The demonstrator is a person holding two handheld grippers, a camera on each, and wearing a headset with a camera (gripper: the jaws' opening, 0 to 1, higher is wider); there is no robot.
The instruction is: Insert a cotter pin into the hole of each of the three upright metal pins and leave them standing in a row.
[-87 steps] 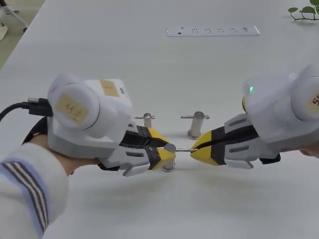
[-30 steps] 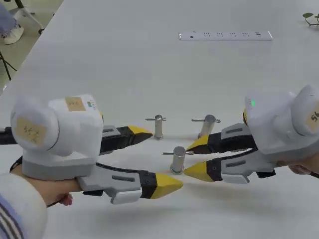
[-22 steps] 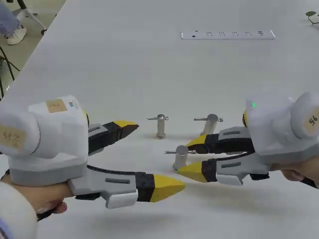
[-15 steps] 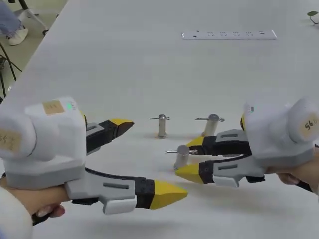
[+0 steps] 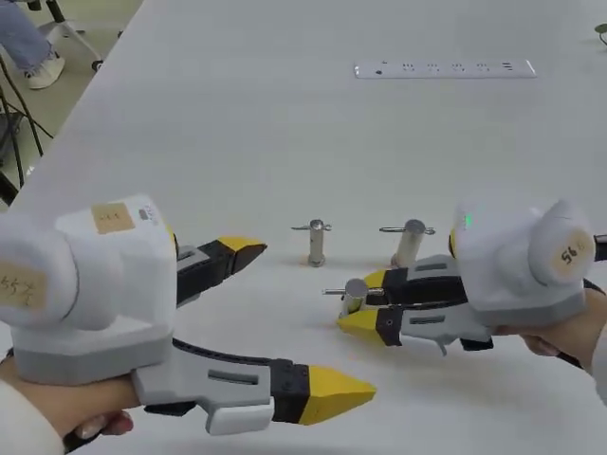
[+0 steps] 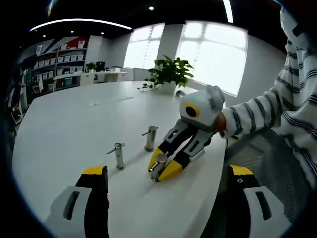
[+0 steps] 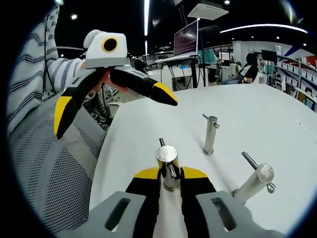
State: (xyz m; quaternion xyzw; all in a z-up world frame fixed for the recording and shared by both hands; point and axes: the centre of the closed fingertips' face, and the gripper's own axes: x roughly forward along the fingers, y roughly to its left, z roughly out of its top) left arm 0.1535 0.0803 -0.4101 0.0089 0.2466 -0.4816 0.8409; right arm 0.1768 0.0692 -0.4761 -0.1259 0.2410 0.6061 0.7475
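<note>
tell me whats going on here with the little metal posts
A person at a white table holds a tool in each hand. The right tool has its jaws close around the nearest metal pin; whether it grips is unclear. The left tool hovers wide open, holding nothing. The back-left pin and back-right pin stand behind. Each carries a cotter pin, but the three form a triangle, not a row.

White table (image 5: 285,142), white power strip (image 5: 444,69) lying flat toward far edge, potted plant (image 6: 168,74) at windows, grey mesh chair (image 7: 59,173)
</note>
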